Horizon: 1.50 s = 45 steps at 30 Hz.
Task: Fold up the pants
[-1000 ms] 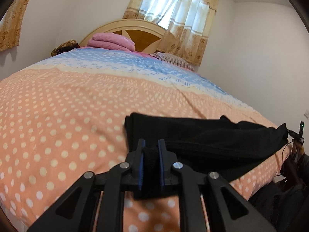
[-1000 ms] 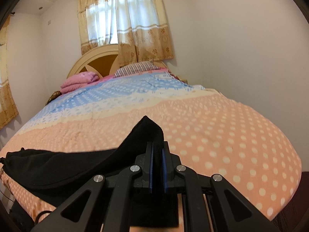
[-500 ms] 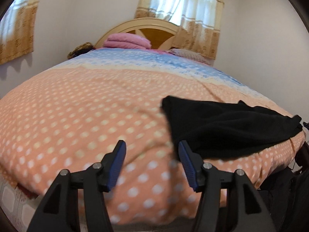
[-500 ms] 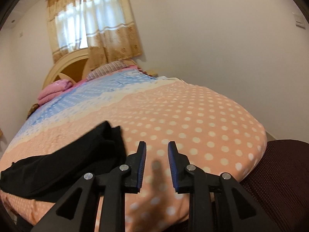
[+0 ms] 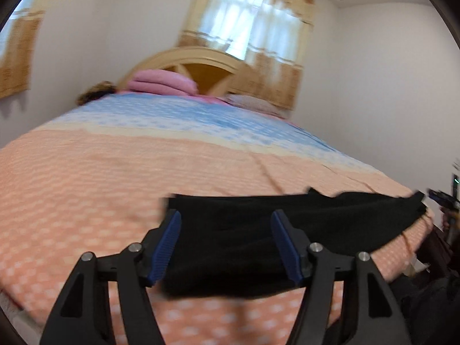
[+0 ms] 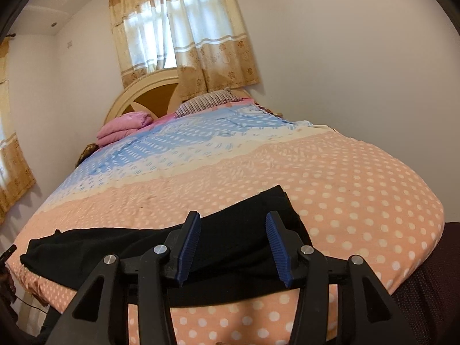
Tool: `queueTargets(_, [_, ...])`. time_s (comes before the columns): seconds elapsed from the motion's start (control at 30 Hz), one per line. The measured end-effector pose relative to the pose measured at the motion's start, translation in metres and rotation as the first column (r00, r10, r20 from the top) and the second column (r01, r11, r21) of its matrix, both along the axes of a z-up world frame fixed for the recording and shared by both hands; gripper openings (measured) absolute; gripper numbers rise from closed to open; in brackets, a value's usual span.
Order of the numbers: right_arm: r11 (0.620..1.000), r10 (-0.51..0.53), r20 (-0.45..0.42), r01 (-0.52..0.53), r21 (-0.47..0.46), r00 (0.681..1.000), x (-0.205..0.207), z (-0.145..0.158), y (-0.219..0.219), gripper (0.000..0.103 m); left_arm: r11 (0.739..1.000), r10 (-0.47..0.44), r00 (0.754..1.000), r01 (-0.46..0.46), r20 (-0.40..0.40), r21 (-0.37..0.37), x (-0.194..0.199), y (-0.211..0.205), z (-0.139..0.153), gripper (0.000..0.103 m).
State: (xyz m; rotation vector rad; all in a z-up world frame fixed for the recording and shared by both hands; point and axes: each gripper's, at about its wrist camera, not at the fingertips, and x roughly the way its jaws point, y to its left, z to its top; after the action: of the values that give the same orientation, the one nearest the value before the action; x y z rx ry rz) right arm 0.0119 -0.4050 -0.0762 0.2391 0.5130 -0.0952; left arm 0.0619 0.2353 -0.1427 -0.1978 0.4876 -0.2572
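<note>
right hand-held gripper [image 6: 232,243]: jaws just opening, apart | black pants [image 6: 120,247]: flat on bedspread [image 6: 359,189]

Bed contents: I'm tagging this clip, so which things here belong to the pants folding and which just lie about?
Belongs to the job:
black pants
left tool, open
right tool, open

Just lying about:
pink folded blanket
striped pillow
curtains

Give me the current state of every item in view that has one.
black pants: folded into a long strip, lying flat near the bed's foot edge, unheld.
left gripper: jaws just opened, apart over the pants.
right gripper: jaws just opened, apart over the pants.
curtains: drawn.
</note>
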Motion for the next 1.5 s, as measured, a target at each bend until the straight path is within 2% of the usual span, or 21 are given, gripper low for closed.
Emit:
queueTargets(0.13, [0.997,-0.071,-0.009,0.071,0.043,0.997,-0.004,0.000,-0.020,0.050,0.993,-0.094,0.993,0.099,-0.072,0.064,0.011,-0.038,-0.017,0.068])
queueTargets(0.27, [0.983,-0.136,-0.022,0.137,0.125,0.991,-0.010,0.004,-0.051,0.053,0.982,-0.101,0.985,0.121,-0.137,0.145,0.008,-0.052,-0.036,0.068])
queueTargets(0.33, [0.976,-0.138,-0.030,0.141,0.167,0.990,-0.008,0.007,-0.059,0.056,0.979,-0.103,0.985,0.125,-0.139,0.163,0.002,-0.054,-0.039,0.068])
queueTargets(0.43, [0.958,-0.097,-0.048,0.107,0.268,0.994,-0.002,0.009,-0.062,0.056,0.979,-0.100,0.984,0.123,-0.144,0.162,-0.002,-0.056,-0.037,0.068])
queueTargets(0.47, [0.948,-0.083,-0.078,0.102,0.300,0.994,0.002,0.006,-0.062,0.056,0.980,-0.097,0.985,0.120,-0.146,0.158,-0.001,-0.055,-0.036,0.068])
queueTargets(0.63, [0.916,-0.082,-0.197,0.152,0.371,0.977,0.028,-0.009,-0.062,0.056,0.983,-0.082,0.986,0.104,-0.143,0.151,0.008,-0.056,-0.035,0.068])
queueTargets(0.67, [0.916,-0.087,-0.213,0.163,0.368,0.973,0.035,-0.011,-0.063,0.053,0.984,-0.082,0.987,0.102,-0.141,0.145,0.008,-0.055,-0.035,0.068])
queueTargets(0.73, [0.917,-0.077,-0.238,0.163,0.365,0.968,0.049,-0.012,-0.061,0.021,0.986,-0.082,0.987,0.101,-0.138,0.136,0.009,-0.055,-0.035,0.068])
queueTargets(0.8, [0.920,-0.092,-0.248,0.177,0.350,0.964,0.058,-0.011,-0.060,0.007,0.987,-0.083,0.988,0.100,-0.132,0.128,0.009,-0.054,-0.036,0.068])
queueTargets(0.97, [0.938,-0.053,-0.182,0.111,0.328,0.982,0.087,0.026,-0.045,0.006,0.988,-0.084,0.989,0.098,-0.123,0.115,0.008,-0.054,-0.037,0.071])
queueTargets(1.03, [0.944,-0.018,-0.100,0.050,0.326,0.995,0.095,0.053,-0.037,0.006,0.988,-0.081,0.989,0.096,-0.123,0.120,0.009,-0.055,-0.037,0.071])
queueTargets(1.1, [0.947,0.036,0.027,-0.043,0.319,0.999,0.094,0.085,-0.025,0.006,0.989,-0.076,0.990,0.091,-0.123,0.120,0.010,-0.056,-0.037,0.071])
queueTargets(1.17, [0.952,0.077,0.116,-0.107,0.287,0.990,0.084,0.103,-0.015,0.006,0.990,-0.072,0.990,0.086,-0.119,0.115,0.009,-0.056,-0.037,0.071])
queueTargets(1.2, [0.955,0.083,0.127,-0.116,0.272,0.988,0.077,0.103,-0.013,0.006,0.990,-0.071,0.991,0.084,-0.116,0.113,0.009,-0.055,-0.038,0.071])
queueTargets(1.23, [0.956,0.082,0.121,-0.113,0.270,0.989,0.074,0.098,-0.014,0.006,0.991,-0.069,0.991,0.082,-0.113,0.110,0.009,-0.056,-0.038,0.071])
queueTargets(1.33, [0.952,0.023,0.024,-0.029,0.304,0.999,0.049,0.053,-0.033,0.006,0.992,-0.068,0.993,0.078,-0.099,0.101,0.007,-0.055,-0.040,0.071])
queueTargets(1.5, [0.906,-0.107,-0.139,0.154,0.394,0.985,-0.003,-0.032,-0.084,0.006,0.989,-0.085,0.991,0.096,-0.102,0.108,0.007,-0.055,-0.040,0.074])
